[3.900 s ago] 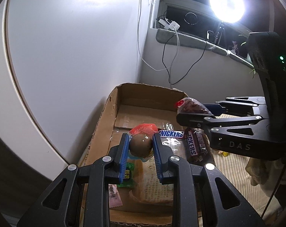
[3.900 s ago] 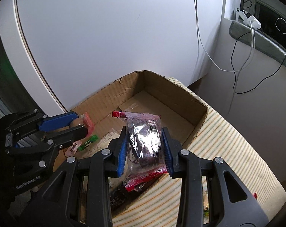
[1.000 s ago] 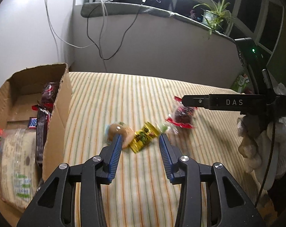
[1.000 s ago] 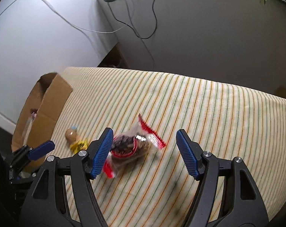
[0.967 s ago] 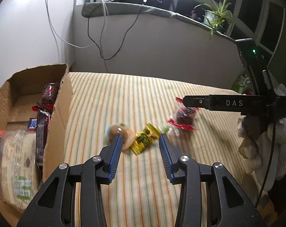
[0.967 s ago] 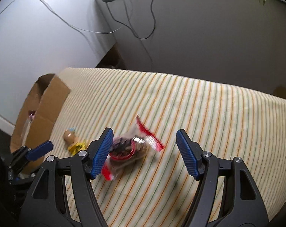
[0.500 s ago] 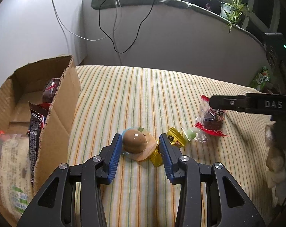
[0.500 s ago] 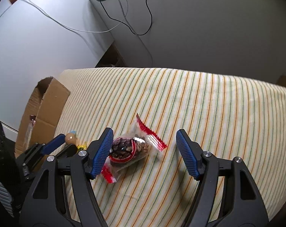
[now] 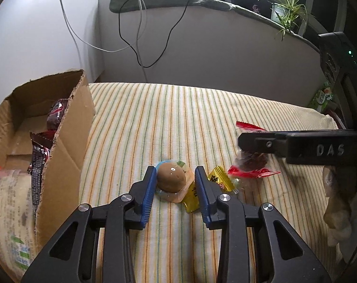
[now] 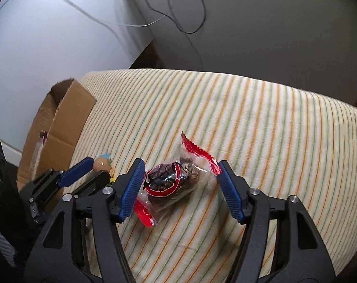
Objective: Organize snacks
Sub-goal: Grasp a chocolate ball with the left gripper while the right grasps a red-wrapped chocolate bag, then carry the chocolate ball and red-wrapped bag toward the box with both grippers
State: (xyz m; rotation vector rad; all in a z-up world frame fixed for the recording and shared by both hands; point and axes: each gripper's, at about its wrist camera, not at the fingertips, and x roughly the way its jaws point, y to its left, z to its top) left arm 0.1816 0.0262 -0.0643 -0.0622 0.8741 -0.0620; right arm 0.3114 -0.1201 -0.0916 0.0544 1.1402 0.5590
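Note:
My left gripper [image 9: 174,179] is open with its jaws on either side of a brown round snack in a clear wrapper [image 9: 171,178], which lies on the striped cloth. A yellow candy [image 9: 218,181] lies just right of it. My right gripper [image 10: 180,186] is open around a clear bag with red ends and dark snack inside [image 10: 173,181]; the bag also shows in the left wrist view [image 9: 251,162]. The cardboard box [image 9: 65,141] stands at the left and holds several snacks.
The striped cloth [image 9: 155,122] covers the surface. A grey wall ledge with cables [image 9: 155,0] and a plant [image 9: 287,18] runs behind. The box also shows in the right wrist view [image 10: 65,118], at the cloth's left edge.
Both grippers have come down and forward onto their snacks. The left jaws have narrowed around the brown snack, and the right jaws now straddle the red-ended bag.

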